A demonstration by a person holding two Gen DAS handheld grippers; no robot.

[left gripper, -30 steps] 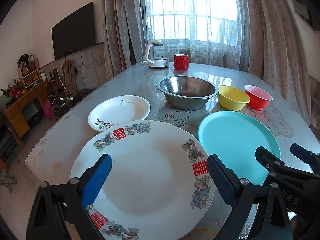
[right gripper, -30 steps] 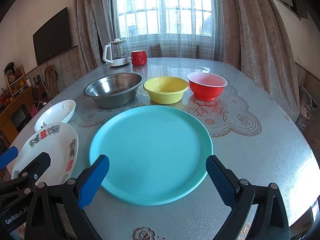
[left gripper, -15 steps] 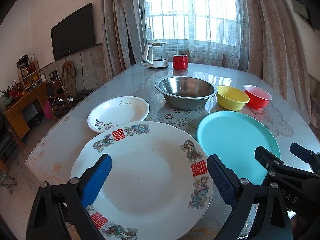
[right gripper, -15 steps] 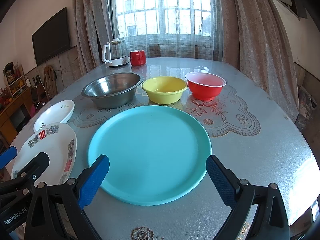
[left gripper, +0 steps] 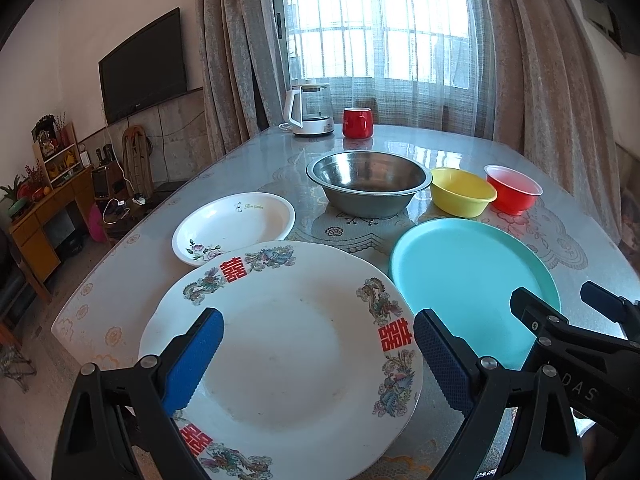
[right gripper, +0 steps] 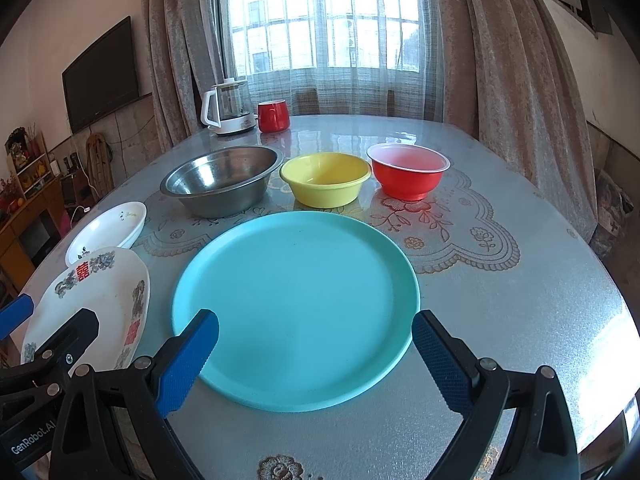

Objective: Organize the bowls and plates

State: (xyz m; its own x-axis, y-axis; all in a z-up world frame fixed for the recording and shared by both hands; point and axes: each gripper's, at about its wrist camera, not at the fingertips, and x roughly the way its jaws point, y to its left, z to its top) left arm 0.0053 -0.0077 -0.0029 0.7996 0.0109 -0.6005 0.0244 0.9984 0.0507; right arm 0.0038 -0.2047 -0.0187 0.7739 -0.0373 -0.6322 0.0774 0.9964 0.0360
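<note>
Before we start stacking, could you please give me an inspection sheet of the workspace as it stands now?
Surface: glass-topped table over a floral cloth.
Job's things: turquoise plate, patterned plate, small white dish, steel bowl, yellow bowl, red bowl; all separate, none stacked.
Clutter: kettle and red mug at the far edge.
Grippers: left gripper and right gripper open, empty.
Cables: kettle cord on the tabletop.
Surroundings: wall TV, curtains.

a home living-dining room: wall-mounted television left of the curtained window, dining table before it.
</note>
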